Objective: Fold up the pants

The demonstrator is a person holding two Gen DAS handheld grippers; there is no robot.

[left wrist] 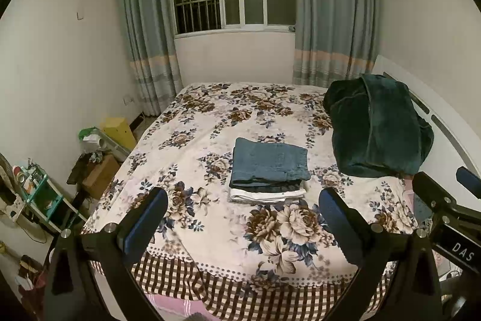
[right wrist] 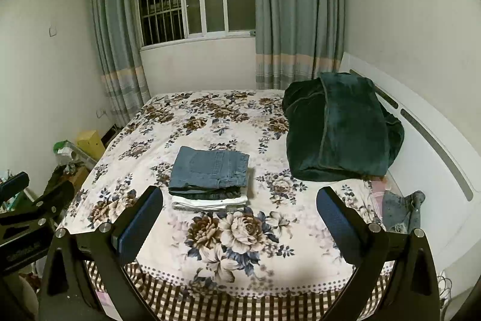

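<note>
A folded pair of blue jeans (left wrist: 270, 160) lies on top of a small stack, over a dark folded garment and a white one (left wrist: 264, 196), in the middle of the flowered bedspread (left wrist: 210, 122). The stack also shows in the right wrist view (right wrist: 210, 167). My left gripper (left wrist: 243, 200) is open and empty, held back near the foot of the bed, short of the stack. My right gripper (right wrist: 240, 200) is open and empty at the same distance. Part of the right gripper shows at the left wrist view's right edge (left wrist: 445, 200).
A dark green plush blanket (right wrist: 342, 125) is heaped at the bed's right, against the white headboard (right wrist: 436, 158). A grey cloth (right wrist: 399, 209) lies near the right edge. Boxes and a cluttered shelf (left wrist: 39, 194) stand on the floor left of the bed. Curtains and a window are behind.
</note>
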